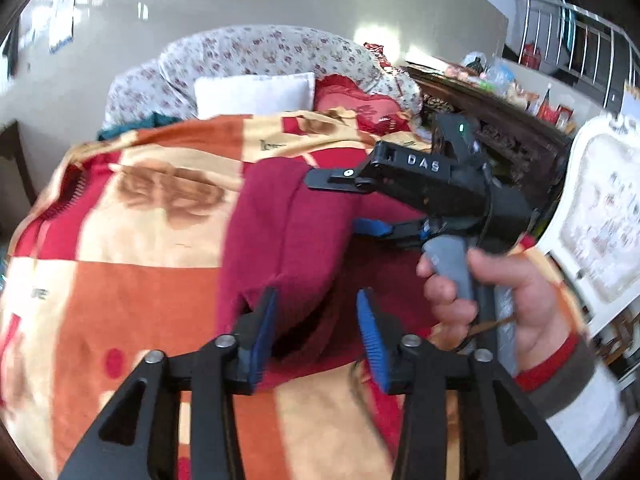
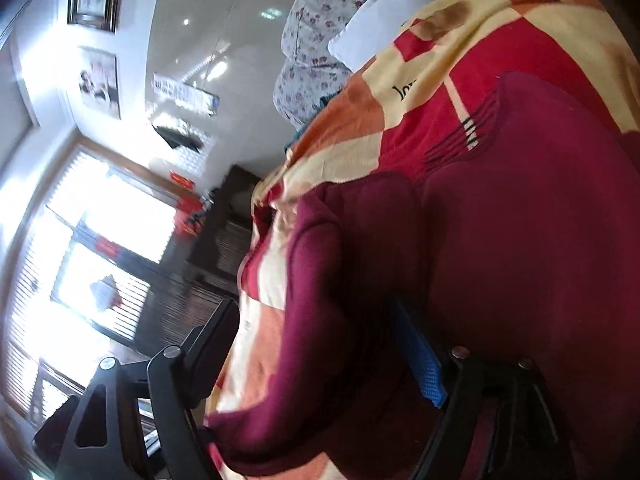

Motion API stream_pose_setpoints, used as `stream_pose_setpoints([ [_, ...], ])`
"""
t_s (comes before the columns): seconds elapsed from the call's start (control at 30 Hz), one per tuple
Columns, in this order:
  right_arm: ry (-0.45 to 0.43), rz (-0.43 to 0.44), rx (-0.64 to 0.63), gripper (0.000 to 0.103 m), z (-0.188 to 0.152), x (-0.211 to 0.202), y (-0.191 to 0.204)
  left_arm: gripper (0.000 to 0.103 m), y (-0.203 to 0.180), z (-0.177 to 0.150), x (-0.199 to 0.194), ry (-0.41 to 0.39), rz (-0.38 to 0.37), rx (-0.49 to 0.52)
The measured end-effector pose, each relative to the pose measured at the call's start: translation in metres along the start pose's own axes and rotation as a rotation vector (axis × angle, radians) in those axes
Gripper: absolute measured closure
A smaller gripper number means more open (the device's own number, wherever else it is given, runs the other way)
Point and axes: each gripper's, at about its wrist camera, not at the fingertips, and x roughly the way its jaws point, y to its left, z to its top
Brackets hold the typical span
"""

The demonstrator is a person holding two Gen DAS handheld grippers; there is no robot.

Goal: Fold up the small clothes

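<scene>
Lying on blanket (image 1: 132, 240), maroon garment (image 1: 288, 216) sits between left claw (image 1: 316, 300) fingers, spread; right claw (image 2: 320, 328) spread too.

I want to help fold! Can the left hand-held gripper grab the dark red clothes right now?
Probably yes. The left hand-held gripper is open, its blue pads on either side of a raised edge of the dark red garment on the blanket, with nothing between them.
</scene>
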Motion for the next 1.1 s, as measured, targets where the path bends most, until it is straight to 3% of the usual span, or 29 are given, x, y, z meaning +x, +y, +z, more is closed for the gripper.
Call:
stream_pose_setpoints([
  [0.07, 0.000, -0.016, 0.002, 0.019, 0.001, 0.002, 0.000, 0.057, 0.006, -0.006, -0.004, -0.009, 0.038, 0.015],
  [0.23, -0.055, -0.052, 0.009, 0.017, -0.008, -0.021, 0.008, 0.054, 0.030, -0.012, -0.003, 0.006, 0.006, -0.056],
  [0.3, -0.077, -0.100, -0.013, 0.008, -0.013, -0.031, 0.010, 0.052, 0.038, -0.014, -0.006, -0.003, -0.007, -0.087],
  [0.37, -0.094, -0.172, -0.023, 0.006, -0.013, -0.034, 0.008, 0.040, 0.043, -0.015, -0.007, -0.018, -0.026, -0.105],
  [0.47, -0.052, -0.190, -0.031, 0.006, -0.006, -0.020, 0.005, 0.039, 0.035, -0.018, 0.001, -0.006, -0.055, -0.082],
  [0.67, 0.005, -0.260, -0.171, 0.005, 0.004, 0.016, 0.023, 0.039, 0.007, -0.025, 0.028, 0.022, -0.082, 0.011],
  [0.73, 0.007, -0.279, -0.208, 0.016, 0.007, 0.023, 0.025, 0.039, 0.002, -0.028, 0.036, 0.034, -0.096, 0.015],
  [0.8, -0.003, -0.316, -0.198, 0.042, 0.010, 0.023, 0.021, 0.039, -0.001, -0.030, 0.041, 0.042, -0.084, 0.029],
  [0.83, -0.012, -0.301, -0.193, 0.047, 0.011, 0.020, 0.020, 0.039, -0.002, -0.030, 0.041, 0.041, -0.070, 0.034],
  [0.87, -0.012, -0.256, -0.184, 0.063, 0.011, 0.017, 0.017, 0.039, -0.002, -0.031, 0.039, 0.036, -0.064, 0.038],
  [0.9, -0.011, -0.239, -0.183, 0.070, 0.011, 0.015, 0.017, 0.039, -0.002, -0.032, 0.035, 0.030, -0.064, 0.041],
  [1.0, 0.003, -0.245, -0.208, 0.071, 0.008, 0.019, 0.018, 0.036, 0.001, -0.037, 0.028, 0.016, -0.056, 0.055],
  [1.07, 0.018, -0.238, -0.182, 0.066, 0.009, 0.022, 0.015, 0.026, 0.002, -0.042, 0.025, 0.009, -0.044, 0.077],
  [1.1, 0.016, -0.222, -0.158, 0.053, 0.011, 0.022, 0.013, 0.023, 0.002, -0.046, 0.023, 0.003, -0.039, 0.091],
])
